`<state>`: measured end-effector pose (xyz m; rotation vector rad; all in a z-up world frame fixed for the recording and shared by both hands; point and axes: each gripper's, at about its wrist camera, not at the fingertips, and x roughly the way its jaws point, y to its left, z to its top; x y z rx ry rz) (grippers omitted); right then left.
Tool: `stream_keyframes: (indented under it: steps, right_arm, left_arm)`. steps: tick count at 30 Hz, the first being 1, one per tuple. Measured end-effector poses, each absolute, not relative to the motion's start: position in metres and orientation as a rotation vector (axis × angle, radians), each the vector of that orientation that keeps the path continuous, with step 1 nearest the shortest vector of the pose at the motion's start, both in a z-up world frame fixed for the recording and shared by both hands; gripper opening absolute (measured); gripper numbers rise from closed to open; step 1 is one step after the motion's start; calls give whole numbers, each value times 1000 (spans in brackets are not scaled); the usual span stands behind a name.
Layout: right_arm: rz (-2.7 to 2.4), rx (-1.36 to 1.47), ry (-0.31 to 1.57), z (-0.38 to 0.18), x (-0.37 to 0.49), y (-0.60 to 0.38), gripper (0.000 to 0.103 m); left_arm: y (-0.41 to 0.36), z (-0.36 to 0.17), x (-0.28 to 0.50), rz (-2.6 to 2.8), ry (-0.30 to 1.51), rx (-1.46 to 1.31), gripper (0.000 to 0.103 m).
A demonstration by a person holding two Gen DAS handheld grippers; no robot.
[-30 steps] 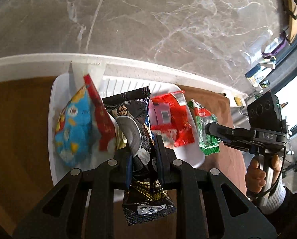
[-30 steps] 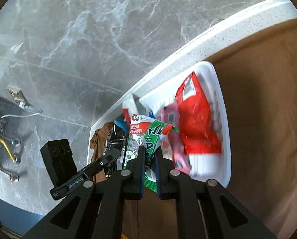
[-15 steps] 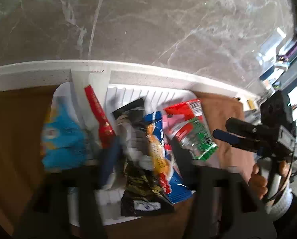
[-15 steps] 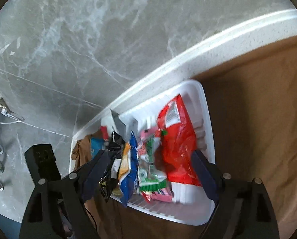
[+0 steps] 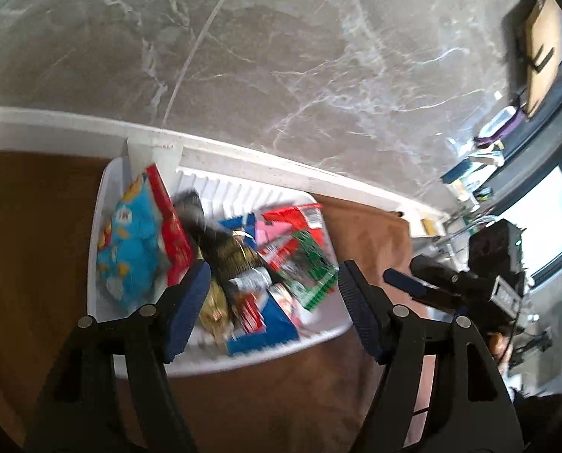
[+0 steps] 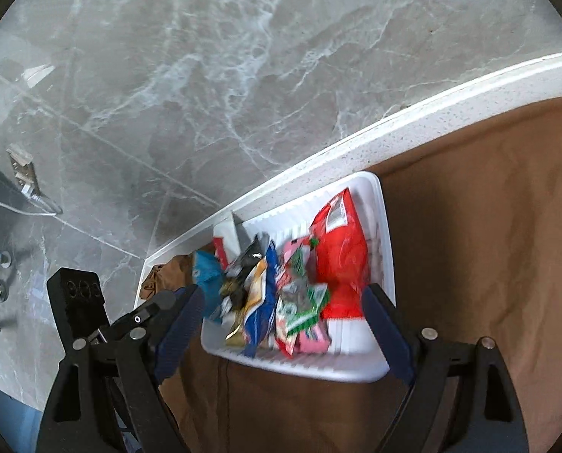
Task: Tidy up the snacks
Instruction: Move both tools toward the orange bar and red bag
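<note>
A white ribbed tray (image 5: 243, 358) (image 6: 384, 226) on a brown cloth holds several snack packets side by side: a blue bag (image 5: 131, 249) (image 6: 207, 270), a black and gold packet (image 5: 224, 253) (image 6: 239, 283), a green packet (image 5: 313, 268) (image 6: 299, 302) and a red bag (image 6: 341, 264). My left gripper (image 5: 271, 309) hangs above the tray's near side, its jaws opening, with nothing pressed between the pads. My right gripper (image 6: 281, 328) stands open over the tray's near edge and holds nothing. The right gripper (image 5: 428, 283) also shows in the left wrist view.
The brown cloth (image 6: 488, 245) covers the counter around the tray. A white speckled ledge (image 5: 281, 166) runs behind it, below a grey marble wall (image 6: 243, 75). A white divider card (image 5: 152, 154) stands at the tray's back. Shelves with clutter (image 5: 488, 143) sit at far right.
Both grippers went from shut to open: the left let go of the black packet, the right of the green one. Both packets now lie in the tray, and both grippers have risen and drawn back.
</note>
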<state>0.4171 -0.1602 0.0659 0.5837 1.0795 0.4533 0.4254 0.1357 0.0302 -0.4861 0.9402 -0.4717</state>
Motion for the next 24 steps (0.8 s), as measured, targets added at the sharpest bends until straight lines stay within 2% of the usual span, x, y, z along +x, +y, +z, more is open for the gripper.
stream_keyframes:
  steps: [11,24]
  right_arm:
    - [554,426,1117,75,327,-131,88]
    - [811,101,1177,64,217,-61,87]
  left_arm:
    - [162,38,325,-429,947,-542,69]
    - [179,21,191,-286,1026,-366,69]
